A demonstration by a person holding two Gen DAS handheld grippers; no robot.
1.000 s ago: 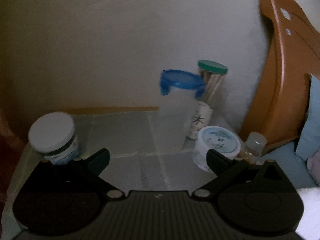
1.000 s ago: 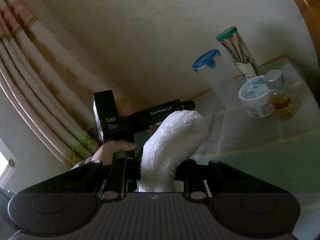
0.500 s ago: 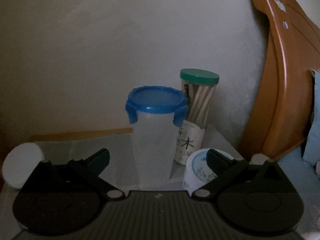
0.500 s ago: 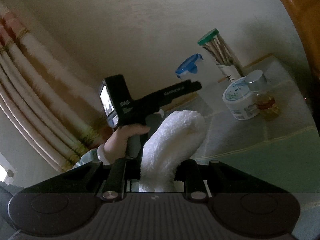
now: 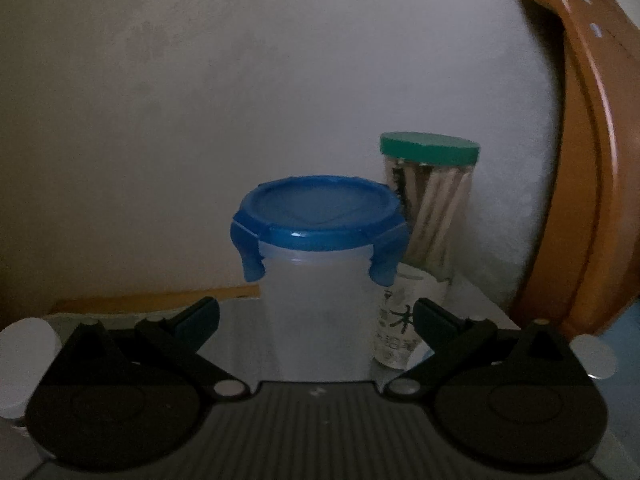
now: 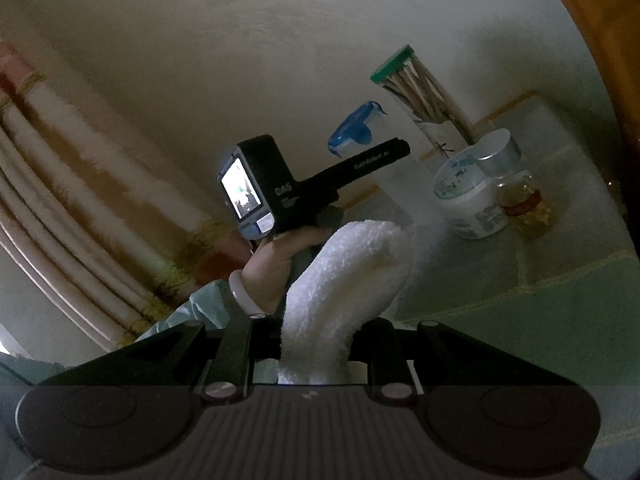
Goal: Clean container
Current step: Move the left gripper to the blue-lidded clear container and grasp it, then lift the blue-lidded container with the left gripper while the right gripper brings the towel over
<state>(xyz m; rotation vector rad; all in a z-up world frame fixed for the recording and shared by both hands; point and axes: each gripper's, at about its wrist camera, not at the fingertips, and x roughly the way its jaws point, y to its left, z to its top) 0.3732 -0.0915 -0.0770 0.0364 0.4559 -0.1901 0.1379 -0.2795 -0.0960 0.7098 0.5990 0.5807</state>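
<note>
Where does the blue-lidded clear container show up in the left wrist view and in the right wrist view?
Left wrist: the blue-lidded container stands at centre, between the open fingers of the left gripper.
Right wrist: the same container sits above centre, partly hidden behind the left gripper's black body; the right gripper pinches a white cloth.
Shared landmark: the green-capped stick jar beside the container.

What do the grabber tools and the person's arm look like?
Each gripper is black plastic. The left gripper has two pointed fingers on round pivot discs, silver screws and a ribbed grey base. Seen from the right wrist, it has a pistol-style body with white lettering, a small lit screen and a long black bar. The right gripper matches it. The hand wears a pale wristband and a light blue-green sleeve.
</note>
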